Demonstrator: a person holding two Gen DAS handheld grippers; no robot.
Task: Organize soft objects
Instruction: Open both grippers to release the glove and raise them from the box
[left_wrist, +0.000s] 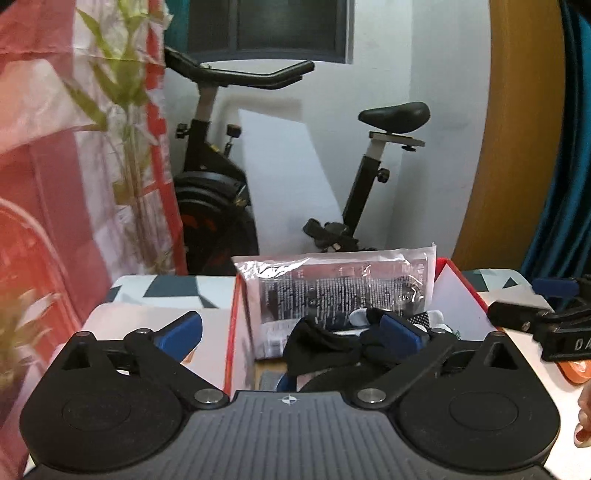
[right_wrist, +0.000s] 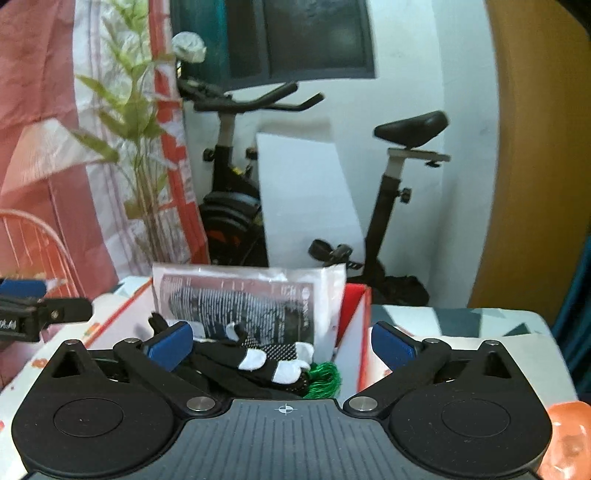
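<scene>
Landmark taken: red-and-white box (left_wrist: 236, 332), open-topped, set on a patterned tablecloth (left_wrist: 173, 290).

Left wrist view, L to R. A red/white curtain (left_wrist: 44, 147) and a green plant (left_wrist: 122, 122) are seen far left of the box. Left gripper (left_wrist: 291, 332) is held just in front of the box, jaws spread wide, nothing clamped; its blue pads (left_wrist: 181, 330) stand one over the box's left wall, the other inside the box. A black soft item (left_wrist: 317, 347) (cloth or sock, type not clear) is seen inside the box, close by the inner pad; contact can't be confirmed. A clear plastic packet (left_wrist: 332, 284) w/ printed text is propped upright against the box's rear wall. An exercise bike (left_wrist: 221, 166) is noted behind the box. Right gripper (left_wrist: 554, 321) is seen to the right of the box, beside it on the table; its jaw gap can't be judged here.

Right wrist view, L to R. Right gripper (right_wrist: 280, 345) is held in front of the box (right_wrist: 364, 332), jaws wide apart, empty. Black-and-white gloves (right_wrist: 258, 360) are lying inside the box, between the pads. A green tassel-like bundle (right_wrist: 325, 376) is seen inside at the box's right wall, touching the gloves.
</scene>
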